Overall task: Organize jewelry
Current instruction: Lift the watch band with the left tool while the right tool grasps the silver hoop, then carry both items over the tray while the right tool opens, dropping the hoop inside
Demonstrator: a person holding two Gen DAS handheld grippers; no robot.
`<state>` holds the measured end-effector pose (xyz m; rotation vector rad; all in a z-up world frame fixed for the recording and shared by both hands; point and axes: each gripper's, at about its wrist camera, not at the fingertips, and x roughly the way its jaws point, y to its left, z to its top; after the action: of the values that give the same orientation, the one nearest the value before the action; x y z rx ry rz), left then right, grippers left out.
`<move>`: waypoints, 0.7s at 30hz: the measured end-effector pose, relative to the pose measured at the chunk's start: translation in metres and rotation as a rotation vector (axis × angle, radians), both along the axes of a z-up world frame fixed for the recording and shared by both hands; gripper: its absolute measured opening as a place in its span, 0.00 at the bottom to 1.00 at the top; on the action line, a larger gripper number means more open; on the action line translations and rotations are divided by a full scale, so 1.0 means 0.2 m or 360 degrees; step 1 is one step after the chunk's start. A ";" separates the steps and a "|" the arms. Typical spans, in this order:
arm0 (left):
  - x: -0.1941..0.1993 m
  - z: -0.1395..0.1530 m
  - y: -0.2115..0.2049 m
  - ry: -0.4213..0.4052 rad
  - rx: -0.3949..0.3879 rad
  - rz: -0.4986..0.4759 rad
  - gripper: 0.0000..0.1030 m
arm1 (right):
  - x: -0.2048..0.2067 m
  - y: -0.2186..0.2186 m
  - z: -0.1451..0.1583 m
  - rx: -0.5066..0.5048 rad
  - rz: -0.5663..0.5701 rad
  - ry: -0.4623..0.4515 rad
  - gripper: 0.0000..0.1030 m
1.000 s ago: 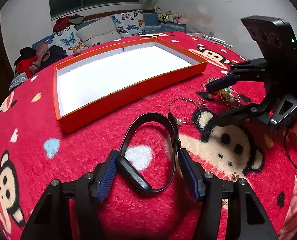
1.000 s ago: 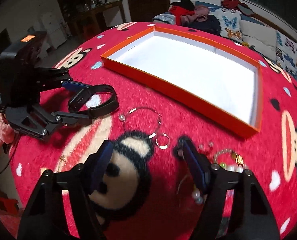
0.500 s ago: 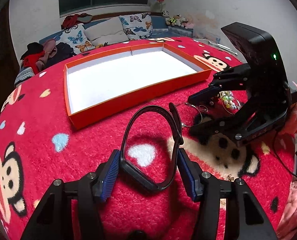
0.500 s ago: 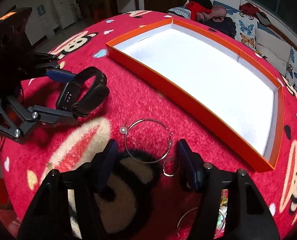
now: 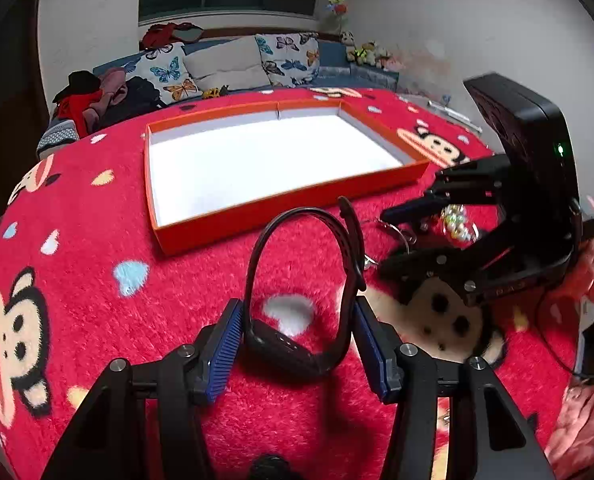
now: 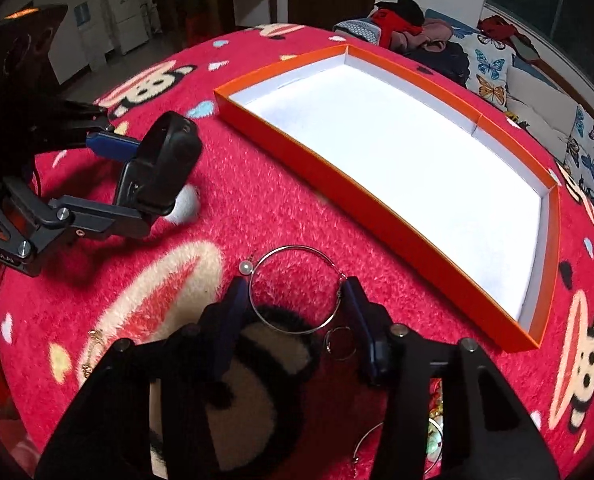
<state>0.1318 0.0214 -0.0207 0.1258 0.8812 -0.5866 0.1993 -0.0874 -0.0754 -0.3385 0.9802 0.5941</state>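
Thin silver wire made up the hoop earring (image 6: 295, 290), which lay flat on the fuzzy red blanket (image 6: 281, 200) on the near side of the orange tray (image 6: 417, 240), with a pearl bead on its rim and a smaller ring (image 6: 339, 343) beside it. It looked very light, springy and easy to bend or to slide on the pile, so I judged a gentle pinch across the wire the safest hold. The right gripper (image 6: 295, 308) straddled the hoop at a middling gap, its blue fingers (image 6: 355, 304) just touching or nearly touching the wire — whether they pressed it I could not tell. Black rubber formed the smartwatch band (image 5: 303, 292), soft in the strap but stiff at the body, light and grippy; the left gripper (image 5: 297, 336) held it across the loop near the watch body, pads pressing both sides, clear of the blanket and short of the tray. Against the earlier frames, the right gripper's jaws had just been closing with the hoop between them, having earlier stood wide beside the hoop; the left jaws had tightened a little on the band, and the band had risen off the blanket — closer to the tray, which stood empty as before.
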 end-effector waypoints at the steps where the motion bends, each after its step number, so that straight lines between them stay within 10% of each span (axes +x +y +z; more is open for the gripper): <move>1: 0.00 0.01 0.00 -0.0004 -0.0008 0.0005 0.56 | 0.00 0.00 0.01 0.0012 -0.0003 -0.0004 0.48; 21: 0.30 0.26 -0.03 -0.0077 -0.0090 0.0127 0.54 | 0.16 -0.19 0.24 0.0162 -0.0188 -0.0177 0.48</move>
<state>0.1920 0.0162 0.0318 0.0529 0.8185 -0.5314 0.2312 -0.1246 -0.0270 -0.2191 0.8535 0.5100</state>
